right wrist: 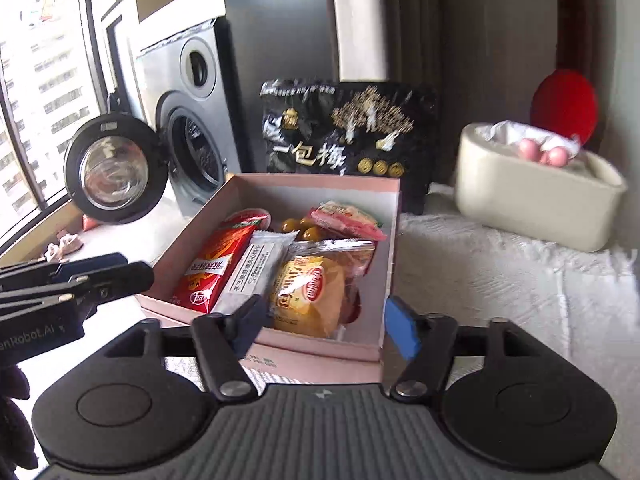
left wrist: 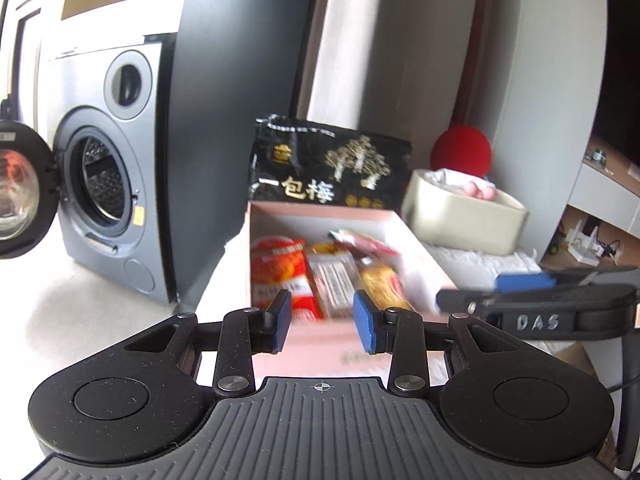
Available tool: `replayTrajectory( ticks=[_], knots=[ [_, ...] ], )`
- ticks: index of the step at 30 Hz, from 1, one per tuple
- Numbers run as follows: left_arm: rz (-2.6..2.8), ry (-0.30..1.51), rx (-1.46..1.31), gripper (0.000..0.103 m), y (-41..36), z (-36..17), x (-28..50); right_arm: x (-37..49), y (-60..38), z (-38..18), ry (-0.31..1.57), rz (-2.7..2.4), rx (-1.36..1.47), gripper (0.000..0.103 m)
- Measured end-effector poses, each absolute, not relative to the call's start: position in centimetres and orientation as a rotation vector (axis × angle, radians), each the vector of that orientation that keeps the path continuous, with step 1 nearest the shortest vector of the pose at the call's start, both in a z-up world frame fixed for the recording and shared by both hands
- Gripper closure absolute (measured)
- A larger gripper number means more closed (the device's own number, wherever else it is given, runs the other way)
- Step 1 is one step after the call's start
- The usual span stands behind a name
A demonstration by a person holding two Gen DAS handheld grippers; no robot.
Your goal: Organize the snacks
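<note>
Both claws hover empty near the pink box (right wrist: 394, 240): left gripper (left wrist: 323, 320) narrowly parted, right gripper (right wrist: 326, 324) wide, seemingly choosing among packed snacks (right wrist: 308, 292)

snack packets (right wrist: 280, 276) in box (right wrist: 394, 216) | big bag (right wrist: 340, 132) behind box | tub (right wrist: 532, 200) right of box

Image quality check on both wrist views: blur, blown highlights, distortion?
Left wrist: motion blur smears the pink box and its snacks; floor at left is blown out white; fisheye bows the washing machine. Right wrist: sharper on the box, beige bin smeared, window overexposed.
</note>
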State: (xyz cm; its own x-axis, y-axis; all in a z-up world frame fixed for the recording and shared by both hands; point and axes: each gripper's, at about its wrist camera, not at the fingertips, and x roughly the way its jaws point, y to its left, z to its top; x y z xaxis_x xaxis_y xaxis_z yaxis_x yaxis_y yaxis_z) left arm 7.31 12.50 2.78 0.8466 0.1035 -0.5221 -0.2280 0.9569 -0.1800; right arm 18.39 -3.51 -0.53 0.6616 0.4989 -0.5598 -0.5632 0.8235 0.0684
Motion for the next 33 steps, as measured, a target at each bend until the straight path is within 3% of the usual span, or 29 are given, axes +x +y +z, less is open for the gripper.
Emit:
replayTrajectory(
  ticks=[3,6,15,33],
  knots=[
    [0.142,0.544,-0.22,0.066,9.6,2.9,4.5,14.5,-6.2,-0.3,0.567,0.577,-0.097,0.02],
    [0.106,0.536,-0.19,0.082,6.9,3.4,1.9,11.5,-8.7,-0.8,0.589,0.561,-0.059,0.02],
    [0.189,0.487,-0.092,0.083,1.9,5.0,-2.7,6.3,-13.1,-0.5,0.556,0.537,0.008,0.02],
    [0.175,0.517,-0.142,0.084,1.8,5.0,-2.9,5.2,-12.7,-0.7,0.572,0.559,-0.024,0.02]
  ],
)
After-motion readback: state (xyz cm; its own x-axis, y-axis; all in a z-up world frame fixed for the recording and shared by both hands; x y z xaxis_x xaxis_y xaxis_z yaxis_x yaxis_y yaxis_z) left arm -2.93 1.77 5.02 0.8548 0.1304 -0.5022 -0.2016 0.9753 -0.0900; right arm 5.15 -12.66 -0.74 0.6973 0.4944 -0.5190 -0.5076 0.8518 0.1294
